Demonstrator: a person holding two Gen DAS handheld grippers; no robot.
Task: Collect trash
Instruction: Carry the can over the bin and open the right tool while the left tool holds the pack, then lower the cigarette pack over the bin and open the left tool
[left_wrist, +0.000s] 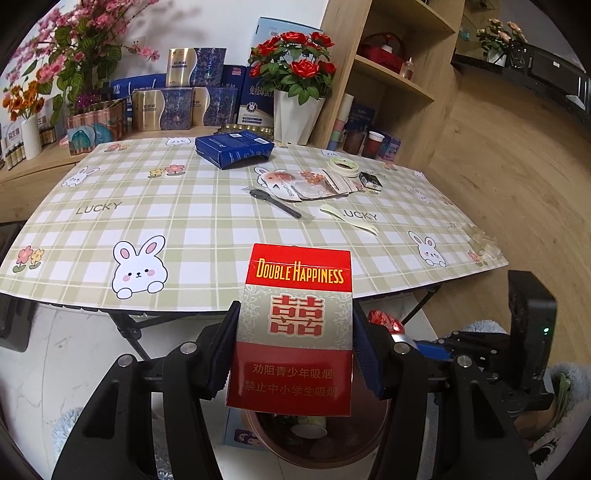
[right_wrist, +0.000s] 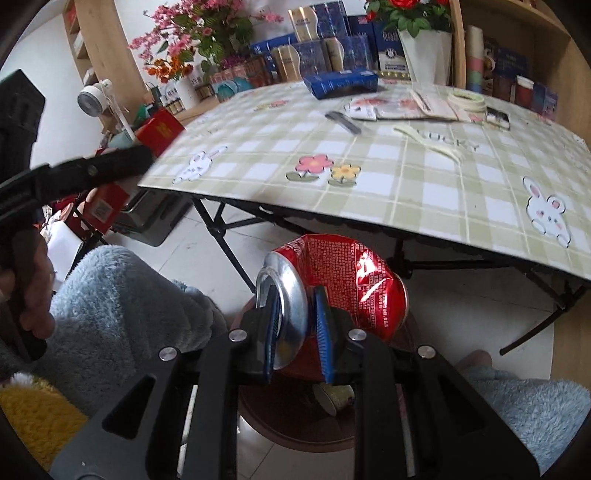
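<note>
The left gripper (left_wrist: 295, 347) pinches a glossy red cigarette pack (left_wrist: 295, 325) between its ribbed pads; the right gripper (right_wrist: 297, 332) clamps a crumpled red can's (right_wrist: 332, 280) silver rim.

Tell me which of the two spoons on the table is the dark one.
The black spoon, nearer the blue box and touching the snack wrappers. The other spoon is cream and lies by the word LUCKY.
</note>
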